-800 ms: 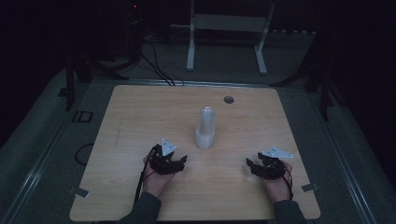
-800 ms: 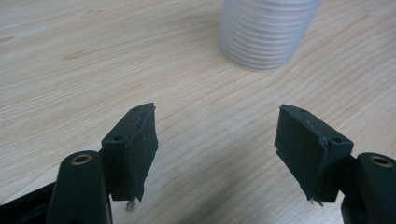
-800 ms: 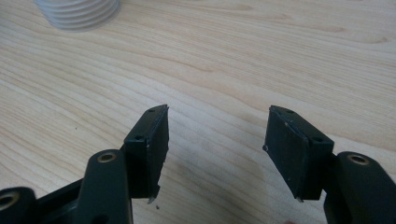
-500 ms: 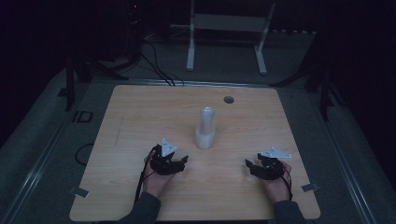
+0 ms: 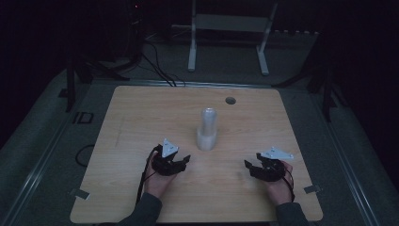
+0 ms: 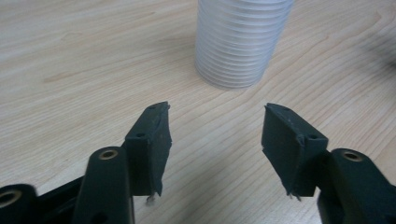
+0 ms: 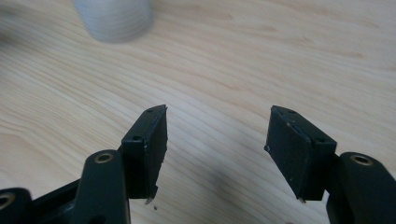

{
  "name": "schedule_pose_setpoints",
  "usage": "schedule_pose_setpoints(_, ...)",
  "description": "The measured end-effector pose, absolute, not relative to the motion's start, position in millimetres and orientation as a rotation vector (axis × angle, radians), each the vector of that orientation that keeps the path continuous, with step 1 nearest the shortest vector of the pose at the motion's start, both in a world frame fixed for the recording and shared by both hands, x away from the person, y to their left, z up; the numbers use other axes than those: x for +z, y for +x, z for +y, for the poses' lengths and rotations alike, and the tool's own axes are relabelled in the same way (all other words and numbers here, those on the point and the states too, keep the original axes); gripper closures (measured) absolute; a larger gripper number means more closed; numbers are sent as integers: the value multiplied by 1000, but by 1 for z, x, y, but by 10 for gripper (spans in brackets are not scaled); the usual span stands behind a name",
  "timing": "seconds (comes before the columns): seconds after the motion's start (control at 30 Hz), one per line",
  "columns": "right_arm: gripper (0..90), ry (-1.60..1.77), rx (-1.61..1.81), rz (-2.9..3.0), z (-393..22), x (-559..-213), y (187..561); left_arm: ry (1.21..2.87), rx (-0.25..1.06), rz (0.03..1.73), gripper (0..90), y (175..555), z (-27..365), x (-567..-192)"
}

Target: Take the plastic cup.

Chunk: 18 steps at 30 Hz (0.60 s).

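A tall stack of clear ribbed plastic cups (image 5: 207, 129) stands upright near the middle of the wooden table (image 5: 131, 122). My left gripper (image 5: 182, 161) rests low on the table just left of and in front of the stack, jaws apart with nothing between them. In the left gripper view the stack (image 6: 243, 42) rises a short way beyond the open left gripper (image 6: 215, 112). My right gripper (image 5: 248, 165) sits to the front right, farther from the stack, also open and empty. The right gripper view has the stack (image 7: 114, 18) at the upper left, past the open right gripper (image 7: 217, 112).
A small round hole (image 5: 230, 100) marks the table's far side. Behind the table stand a white metal frame (image 5: 228, 23) and dark cables (image 5: 160, 70) on the floor. Bare wood lies all around the stack.
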State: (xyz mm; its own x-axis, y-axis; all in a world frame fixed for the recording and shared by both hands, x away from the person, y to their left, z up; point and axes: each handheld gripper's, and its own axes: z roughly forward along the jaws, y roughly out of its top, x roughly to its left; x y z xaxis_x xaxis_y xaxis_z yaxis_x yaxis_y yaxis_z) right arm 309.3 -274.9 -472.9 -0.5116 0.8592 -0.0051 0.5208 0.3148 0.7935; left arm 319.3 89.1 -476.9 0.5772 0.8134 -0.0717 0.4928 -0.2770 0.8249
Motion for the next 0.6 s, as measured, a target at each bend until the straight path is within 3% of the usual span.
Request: schedule_pose_setpoints(0.6,382,1108,1107,2167,-253,-432,315,1955,454,1027,400,331,74,-461)
